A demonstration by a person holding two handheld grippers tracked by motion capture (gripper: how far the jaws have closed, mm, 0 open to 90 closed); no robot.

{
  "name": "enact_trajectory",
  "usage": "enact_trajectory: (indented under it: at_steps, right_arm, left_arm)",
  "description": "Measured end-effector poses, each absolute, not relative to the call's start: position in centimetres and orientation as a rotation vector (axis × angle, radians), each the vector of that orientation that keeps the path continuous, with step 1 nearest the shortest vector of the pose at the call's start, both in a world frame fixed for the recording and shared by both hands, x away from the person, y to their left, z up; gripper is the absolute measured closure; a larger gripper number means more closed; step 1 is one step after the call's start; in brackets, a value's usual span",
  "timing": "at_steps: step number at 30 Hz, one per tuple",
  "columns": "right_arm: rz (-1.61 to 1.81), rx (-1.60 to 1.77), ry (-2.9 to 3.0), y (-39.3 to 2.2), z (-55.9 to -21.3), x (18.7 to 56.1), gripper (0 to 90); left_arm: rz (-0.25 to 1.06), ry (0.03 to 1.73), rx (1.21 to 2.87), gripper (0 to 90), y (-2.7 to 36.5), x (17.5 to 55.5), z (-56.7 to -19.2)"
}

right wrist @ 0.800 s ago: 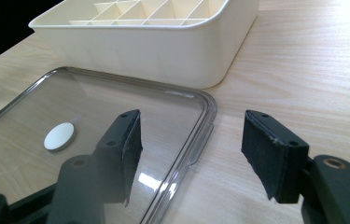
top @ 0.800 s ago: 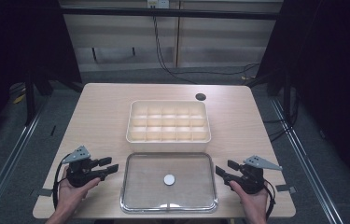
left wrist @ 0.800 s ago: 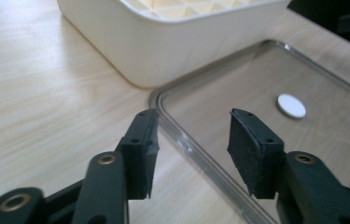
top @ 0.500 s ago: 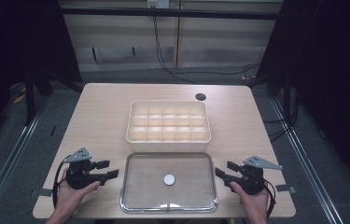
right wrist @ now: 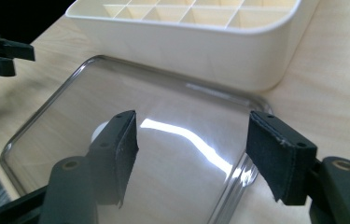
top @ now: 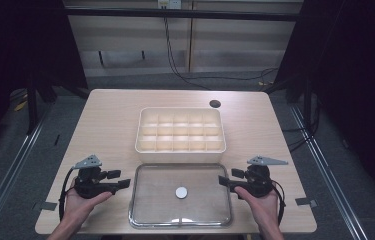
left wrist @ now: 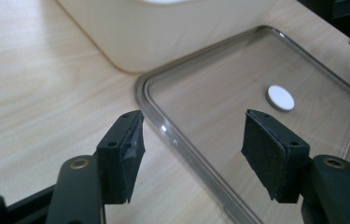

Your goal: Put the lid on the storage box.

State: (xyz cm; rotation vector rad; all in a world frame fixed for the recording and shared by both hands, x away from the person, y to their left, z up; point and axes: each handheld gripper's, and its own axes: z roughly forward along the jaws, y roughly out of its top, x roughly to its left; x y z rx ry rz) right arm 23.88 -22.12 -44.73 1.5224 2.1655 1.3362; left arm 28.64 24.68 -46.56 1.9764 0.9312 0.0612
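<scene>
Clear lid (top: pixel 180 195) with a white central disc (top: pixel 181 192), flat on the table (top: pixel 110 120) just in front of the cream box (top: pixel 180 129). Left gripper (top: pixel 123 180) and right gripper (top: pixel 225 179) flank its short edges, jaws apart and empty, pointing inward.

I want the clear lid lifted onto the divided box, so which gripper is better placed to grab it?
Neither clearly: the left gripper and right gripper flank the clear lid symmetrically, jaws open. Probably both together.

Clear flat lid (top: pixel 180 195) lies just before the cream compartment box (top: pixel 180 130).
</scene>
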Motion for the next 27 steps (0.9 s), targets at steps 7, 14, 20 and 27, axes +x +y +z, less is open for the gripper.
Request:
enact_trajectory:
  at_steps: [7, 14, 20, 27]
  right_arm:
    - [1.308, 1.507, 2.178, -21.6, -45.3, 25.3, 38.8]
    - [1.215, 1.536, 2.192, -21.9, -47.5, 25.8, 44.0]
    - [1.156, 1.56, 2.196, -22.0, -48.6, 25.3, 47.0]
    - [1.098, 1.546, 2.214, -21.8, -49.1, 25.6, 43.0]
  left_arm:
    - [0.06, 0.939, 1.989, 42.4, 23.7, 29.1, -46.9]
    - [0.08, 0.95, 2.032, 47.6, 23.2, 29.5, -47.7]
    - [0.021, 0.94, 2.062, 50.0, 22.5, 29.5, -48.7]
    - [0.011, 0.951, 2.086, 45.3, 22.2, 29.6, -49.3]
